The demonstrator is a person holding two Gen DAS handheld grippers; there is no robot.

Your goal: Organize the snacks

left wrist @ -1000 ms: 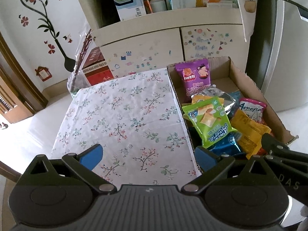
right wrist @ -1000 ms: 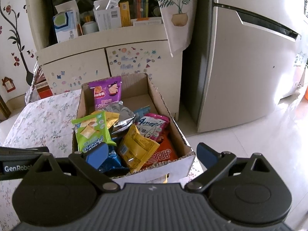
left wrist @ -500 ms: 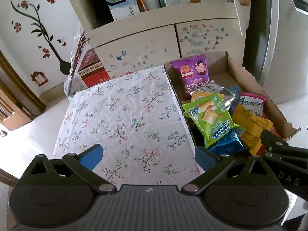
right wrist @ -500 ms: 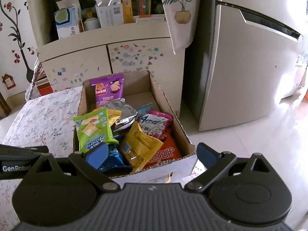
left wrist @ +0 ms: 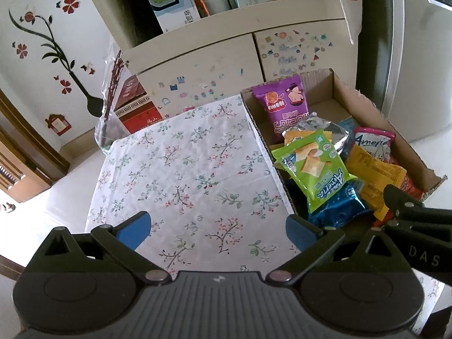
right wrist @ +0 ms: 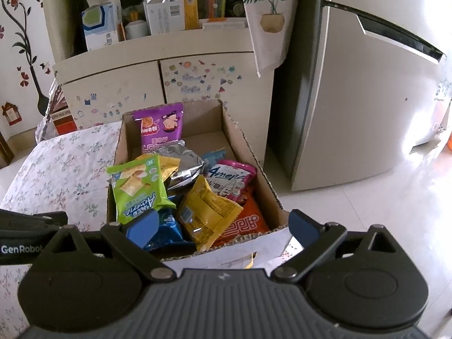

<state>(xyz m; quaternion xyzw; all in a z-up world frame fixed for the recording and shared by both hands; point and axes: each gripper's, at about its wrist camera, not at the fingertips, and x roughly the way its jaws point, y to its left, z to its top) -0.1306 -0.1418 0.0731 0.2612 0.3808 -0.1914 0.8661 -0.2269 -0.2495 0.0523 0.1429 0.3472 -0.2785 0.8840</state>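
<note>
Cardboard box (right wrist: 271, 189) at right end of floral-covered surface (left wrist: 180, 169), filled with loose snack packets piled at mixed angles. Green packet (right wrist: 138, 186) uppermost at left; purple packet (right wrist: 159, 127) upright against far wall; yellow packet (right wrist: 207, 212), pink packet (right wrist: 230, 179), silver packet (right wrist: 183, 166), blue packet (right wrist: 165, 230) and orange packet (right wrist: 245, 223) overlapping. Left gripper (left wrist: 216, 227) above bare cloth, fingers spread wide, holding nothing. Right gripper (right wrist: 223, 226) over near edge of box, fingers wide, empty. Scene consistent with packets awaiting sorting or already gathered. Any pick judged best from top layer, gripped by a sealed edge; foil slippery, contents crushable.
</note>
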